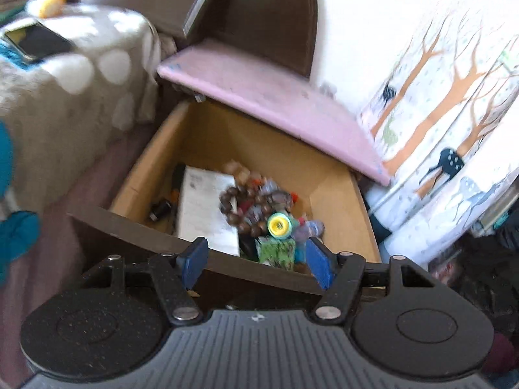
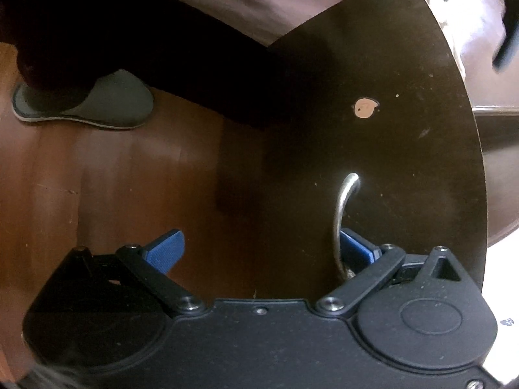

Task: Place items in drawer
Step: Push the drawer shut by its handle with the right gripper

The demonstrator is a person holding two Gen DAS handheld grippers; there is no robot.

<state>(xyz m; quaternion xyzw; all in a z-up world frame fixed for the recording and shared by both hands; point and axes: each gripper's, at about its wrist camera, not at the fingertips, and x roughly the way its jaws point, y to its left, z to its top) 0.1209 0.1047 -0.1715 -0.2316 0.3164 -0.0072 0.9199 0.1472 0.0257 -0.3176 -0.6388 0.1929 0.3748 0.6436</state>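
We see the left tool (image 1: pixel 256 259) hanging above the open drawer (image 1: pixel 343 175), its blue pads spread wide with nothing between them. The drawer's pale wooden box is pulled out from under a pink shelf board (image 1: pixel 269 97). Inside it lie a white paper booklet (image 1: pixel 207 207) on the left, a string of brown wooden beads (image 1: pixel 238 207) touching the booklet's right edge, a yellow-and-teal roll (image 1: pixel 279 225) just right of the beads, and a green patterned box (image 1: pixel 277 253) at the near wall. A small black object (image 1: pixel 160 209) sits left of the booklet. On the far left, a phone (image 1: pixel 35 42) rests on a spotted grey blanket (image 1: pixel 84 74).

Our right tool (image 2: pixel 259 249) faces the dark drawer front (image 2: pixel 373 64) and is also wide open; its right pad (image 2: pixel 355 248) sits just beside the curved metal handle (image 2: pixel 343 207), on its right side, not clamping it. A grey slipper (image 2: pixel 97 103) stands on the wooden floor (image 2: pixel 97 178) to the far left.
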